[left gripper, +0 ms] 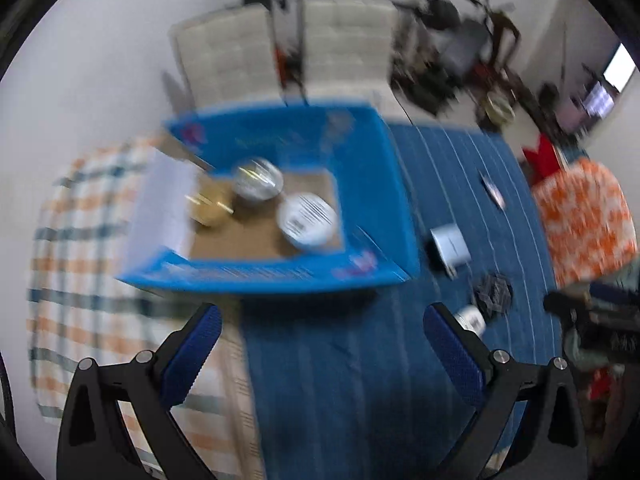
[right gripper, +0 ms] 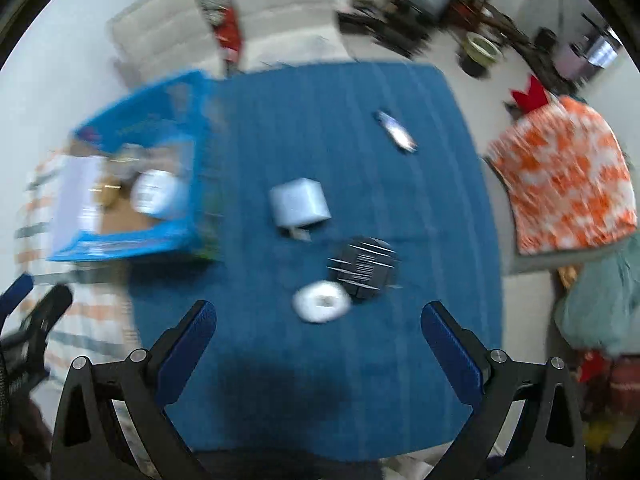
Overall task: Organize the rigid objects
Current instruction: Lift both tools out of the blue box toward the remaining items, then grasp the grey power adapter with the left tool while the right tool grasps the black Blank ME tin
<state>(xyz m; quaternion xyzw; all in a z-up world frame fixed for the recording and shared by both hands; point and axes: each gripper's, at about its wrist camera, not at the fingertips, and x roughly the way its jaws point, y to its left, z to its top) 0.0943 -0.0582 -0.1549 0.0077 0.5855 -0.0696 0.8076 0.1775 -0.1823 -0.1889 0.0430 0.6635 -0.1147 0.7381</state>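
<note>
Both views are motion-blurred. A blue cardboard box (left gripper: 360, 184) (right gripper: 192, 120) stands open on the table's left; inside lie a white round tub (left gripper: 308, 220) (right gripper: 154, 196), a clear-lidded jar (left gripper: 258, 178) and a gold-coloured jar (left gripper: 210, 202). On the blue cloth (right gripper: 320, 360) lie a pale blue cube (right gripper: 298, 204) (left gripper: 450, 244), a black patterned block (right gripper: 366, 266) (left gripper: 494, 292), a white round puck (right gripper: 322, 302) (left gripper: 472, 318) and a slim blue-white stick (right gripper: 396, 132) (left gripper: 493, 191). My left gripper (left gripper: 322, 344) hovers open before the box. My right gripper (right gripper: 318, 340) hovers open just short of the puck.
A checked orange and teal cloth (left gripper: 88, 240) covers the table's left part. Two white padded chairs (left gripper: 288, 48) stand behind the table. An orange-and-white patterned cushion (right gripper: 568, 180) lies at the right. Dark clutter fills the far floor.
</note>
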